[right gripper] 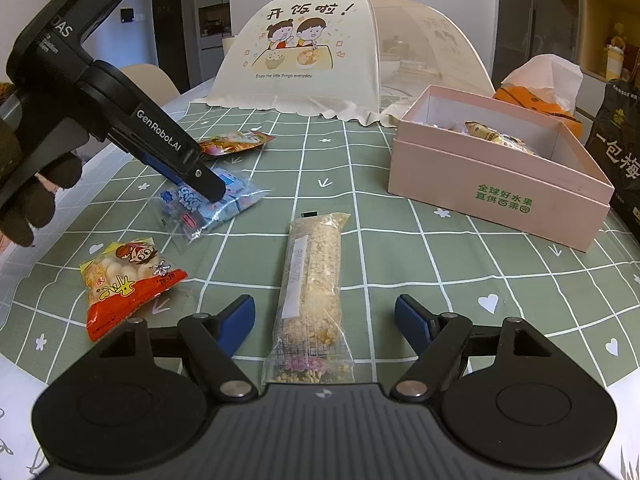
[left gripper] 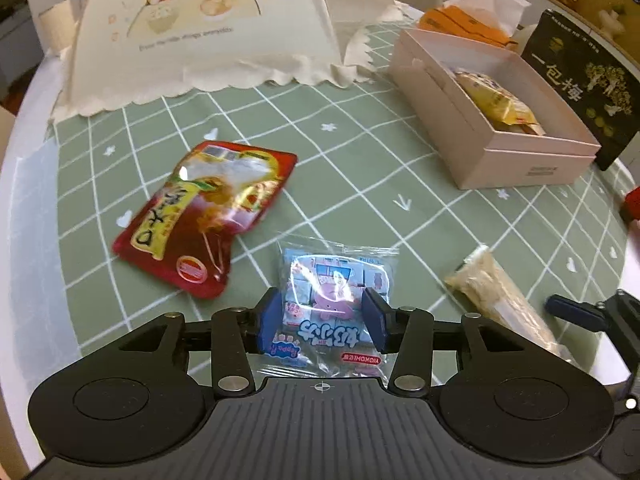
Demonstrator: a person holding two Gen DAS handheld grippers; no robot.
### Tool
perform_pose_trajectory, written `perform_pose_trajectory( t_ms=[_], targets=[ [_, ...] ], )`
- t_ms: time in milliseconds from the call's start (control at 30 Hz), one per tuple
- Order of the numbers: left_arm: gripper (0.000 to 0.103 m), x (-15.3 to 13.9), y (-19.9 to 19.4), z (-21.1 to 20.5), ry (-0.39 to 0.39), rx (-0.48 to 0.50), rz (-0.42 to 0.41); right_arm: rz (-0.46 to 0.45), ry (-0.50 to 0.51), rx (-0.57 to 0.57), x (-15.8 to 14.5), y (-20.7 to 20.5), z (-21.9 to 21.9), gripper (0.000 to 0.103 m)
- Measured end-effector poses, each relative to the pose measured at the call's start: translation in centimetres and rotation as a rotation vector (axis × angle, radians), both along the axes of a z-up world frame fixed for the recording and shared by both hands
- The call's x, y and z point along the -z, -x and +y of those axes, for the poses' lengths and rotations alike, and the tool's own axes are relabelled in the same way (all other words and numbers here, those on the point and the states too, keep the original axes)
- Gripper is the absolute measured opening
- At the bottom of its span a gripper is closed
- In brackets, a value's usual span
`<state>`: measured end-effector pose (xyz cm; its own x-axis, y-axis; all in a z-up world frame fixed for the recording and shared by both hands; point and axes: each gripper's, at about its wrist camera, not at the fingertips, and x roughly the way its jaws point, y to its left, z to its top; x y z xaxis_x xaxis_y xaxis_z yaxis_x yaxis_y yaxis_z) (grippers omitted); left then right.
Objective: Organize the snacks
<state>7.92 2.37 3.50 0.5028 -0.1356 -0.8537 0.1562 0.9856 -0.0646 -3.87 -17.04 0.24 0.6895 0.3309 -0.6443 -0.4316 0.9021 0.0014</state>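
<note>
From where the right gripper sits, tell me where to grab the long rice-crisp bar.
Grip the rice-crisp bar across its narrow width near the middle, coming straight down from above. It lies flat on the tablecloth, its long axis running away between the open fingers of the right gripper, so the jaws already straddle its long sides.

1. The left gripper (left gripper: 323, 318) is angled down toward the table, its blue pads (left gripper: 272, 320) set either side of a blue snack packet (left gripper: 328, 304) and touching it.
2. The right gripper (right gripper: 325, 322) sits low and level, fingers spread wide apart, gripping nothing.
3. A dark-gloved hand (right gripper: 28, 200) holds the left gripper's handle.
</note>
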Motion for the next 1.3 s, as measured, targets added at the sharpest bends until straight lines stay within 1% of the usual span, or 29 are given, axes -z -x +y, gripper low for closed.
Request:
perform_pose_trajectory(
  t_ms=[100, 200, 267, 300, 367, 467, 533, 567, 600, 633, 667, 733, 767, 833, 867, 900, 967, 1000, 1067, 1133, 1200, 1300],
  targets=[
    [0.049, 0.0, 0.0, 0.3, 0.019, 0.007, 0.011, 0.001, 0.000, 0.000, 0.0, 0.0, 0.0, 0.078],
    [0.049, -0.4, 1.2, 1.2, 0.059, -0.020, 0.018, 0.003, 0.003, -0.003, 0.0, 0.0, 0.1, 0.079],
    [0.048, -1.1, 2.5, 2.0, 0.096, -0.045, 0.026, 0.006, 0.008, -0.009, 0.0, 0.0, 0.2, 0.080],
    [0.048, -1.5, 3.3, 2.4, 0.127, -0.060, 0.041, 0.009, 0.011, -0.015, 0.0, -0.1, 0.2, 0.080],
    [0.048, -2.0, 5.3, 3.7, 0.211, -0.091, 0.099, 0.016, 0.016, -0.023, -0.1, -0.2, 0.2, 0.081],
    [0.048, -1.6, 7.8, 5.1, 0.317, -0.119, 0.208, 0.038, 0.027, -0.029, -0.3, -0.6, 0.2, 0.082],
    [0.048, -0.9, 9.0, 5.6, 0.349, -0.137, 0.252, 0.102, 0.051, -0.015, -1.1, -1.5, 0.8, 0.081],
    [0.048, -0.5, 9.5, 5.9, 0.362, -0.151, 0.263, 0.124, 0.042, -0.003, -1.6, -1.8, 1.0, 0.081],
    [0.048, -0.1, 9.7, 6.1, 0.371, -0.163, 0.267, 0.115, -0.003, 0.015, -2.5, -1.9, 1.0, 0.081],
    [0.048, 0.3, 9.8, 6.3, 0.380, -0.181, 0.270, 0.081, -0.039, 0.026, -3.4, -1.7, 1.2, 0.081],
    [0.048, 0.8, 9.8, 6.6, 0.389, -0.213, 0.271, 0.046, -0.051, 0.024, -4.2, -1.6, 1.6, 0.081],
    [0.048, 1.2, 9.6, 7.1, 0.410, -0.253, 0.256, 0.006, -0.020, -0.003, -4.8, -1.6, 3.1, 0.081],
    [0.048, 1.2, 9.4, 7.3, 0.423, -0.267, 0.240, -0.006, 0.024, -0.029, -4.6, -1.6, 4.1, 0.081],
    [0.048, 0.8, 9.1, 7.6, 0.419, -0.280, 0.200, -0.008, 0.121, -0.053, -3.5, -1.5, 5.7, 0.081],
    [0.048, 0.5, 8.9, 7.6, 0.408, -0.281, 0.174, 0.011, 0.161, -0.060, -2.7, -1.1, 6.3, 0.081],
    [0.048, 0.3, 8.7, 7.6, 0.400, -0.283, 0.155, 0.027, 0.169, -0.064, -2.3, -0.5, 6.7, 0.080],
    [0.048, -0.3, 8.7, 7.7, 0.387, -0.289, 0.119, 0.011, 0.170, -0.096, -2.5, 1.2, 6.9, 0.079],
    [0.048, -0.6, 8.8, 7.7, 0.367, -0.288, 0.102, 0.019, 0.160, -0.120, -2.8, 1.9, 6.9, 0.079],
    [0.048, -1.3, 9.0, 7.3, 0.307, -0.275, 0.083, 0.027, 0.122, -0.115, -3.7, 2.8, 6.0, 0.079],
    [0.048, -1.9, 9.3, 6.5, 0.263, -0.223, 0.075, 0.014, 0.106, -0.076, -4.6, 3.4, 4.9, 0.079],
    [0.048, -2.2, 9.6, 5.1, 0.219, -0.150, 0.072, 0.009, 0.092, -0.012, -5.2, 3.6, 3.4, 0.079],
    [0.048, -2.4, 10.2, 1.7, 0.107, -0.032, 0.041, 0.027, 0.071, 0.091, -5.7, 3.0, 1.2, 0.079]
  ],
)
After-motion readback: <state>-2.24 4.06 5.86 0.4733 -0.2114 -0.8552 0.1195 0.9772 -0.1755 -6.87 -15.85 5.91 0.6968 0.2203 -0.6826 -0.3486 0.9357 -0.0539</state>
